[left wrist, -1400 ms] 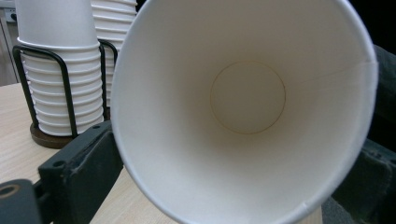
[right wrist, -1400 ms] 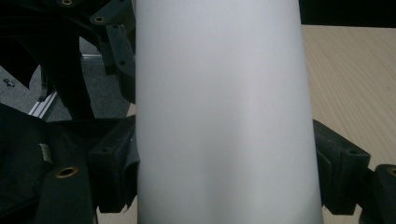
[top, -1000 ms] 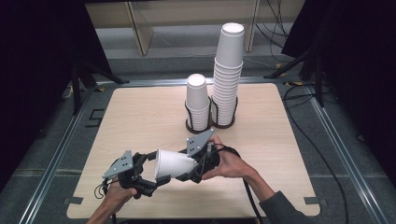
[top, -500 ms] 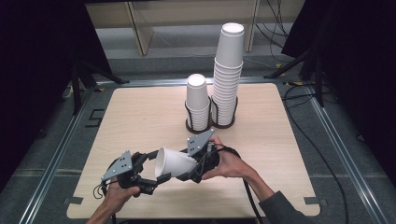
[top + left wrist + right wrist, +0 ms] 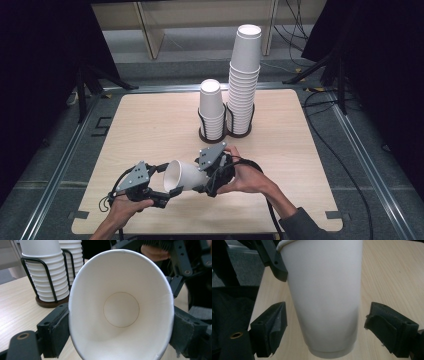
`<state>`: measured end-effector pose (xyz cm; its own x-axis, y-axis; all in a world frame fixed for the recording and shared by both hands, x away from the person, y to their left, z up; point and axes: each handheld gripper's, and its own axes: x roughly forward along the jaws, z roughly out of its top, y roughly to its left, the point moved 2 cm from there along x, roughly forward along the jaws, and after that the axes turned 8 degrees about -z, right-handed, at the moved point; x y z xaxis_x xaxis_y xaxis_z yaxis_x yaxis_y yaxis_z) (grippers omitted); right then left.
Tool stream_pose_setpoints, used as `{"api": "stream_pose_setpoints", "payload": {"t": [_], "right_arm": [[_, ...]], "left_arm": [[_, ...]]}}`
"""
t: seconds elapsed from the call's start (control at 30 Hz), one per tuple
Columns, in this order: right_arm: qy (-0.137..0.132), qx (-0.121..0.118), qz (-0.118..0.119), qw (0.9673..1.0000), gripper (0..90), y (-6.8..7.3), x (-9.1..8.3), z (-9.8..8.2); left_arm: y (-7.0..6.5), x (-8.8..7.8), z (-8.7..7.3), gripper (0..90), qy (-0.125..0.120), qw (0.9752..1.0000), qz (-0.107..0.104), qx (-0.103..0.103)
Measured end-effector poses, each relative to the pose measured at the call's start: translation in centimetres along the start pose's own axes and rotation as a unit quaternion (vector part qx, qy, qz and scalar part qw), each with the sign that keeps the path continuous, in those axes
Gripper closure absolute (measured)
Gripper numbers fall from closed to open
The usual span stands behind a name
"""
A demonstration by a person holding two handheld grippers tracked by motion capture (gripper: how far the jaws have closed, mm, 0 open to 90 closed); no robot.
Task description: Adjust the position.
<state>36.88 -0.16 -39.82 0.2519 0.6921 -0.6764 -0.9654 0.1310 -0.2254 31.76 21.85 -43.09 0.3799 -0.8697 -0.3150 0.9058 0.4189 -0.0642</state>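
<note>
The left gripper (image 5: 162, 192), near the table's (image 5: 150, 125) near edge, has just been closing and now pinches one cup's (image 5: 182, 176) rim, squashing it oval. The right gripper (image 5: 210, 181) stands open around the cup's base, pads clear. Bare tabletop lies left and right. Far: two cup stacks (image 5: 212, 110), (image 5: 245, 80) in one rack (image 5: 226, 131).

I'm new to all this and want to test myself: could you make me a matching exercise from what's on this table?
Things:
1. white paper cup lying sideways
2. tall stack of white paper cups
3. left gripper
4. right gripper

States:
a. jaws apart, clear of the cup's sides
b. stands in the black wire holder, right ring
c. squeezed oval at its rim
d. jaws pressing the cup's rim

Pairs: 1-c, 2-b, 3-d, 4-a
</note>
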Motion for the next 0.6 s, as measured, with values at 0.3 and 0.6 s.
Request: {"api": "stream_pose_setpoints", "payload": {"t": [0.3,0.6], "right_arm": [[0.026,-0.027,0.014,0.9992,16.7,1.0,1.7,-0.1],[0.025,-0.034,0.029,0.9987,21.0,1.4,2.6,-0.2]], "left_arm": [[-1.2,0.2,0.9,14.9,0.051,0.9980,0.010,0.036],[-1.4,0.6,0.8,14.3,0.048,0.9985,-0.002,0.027]]}}
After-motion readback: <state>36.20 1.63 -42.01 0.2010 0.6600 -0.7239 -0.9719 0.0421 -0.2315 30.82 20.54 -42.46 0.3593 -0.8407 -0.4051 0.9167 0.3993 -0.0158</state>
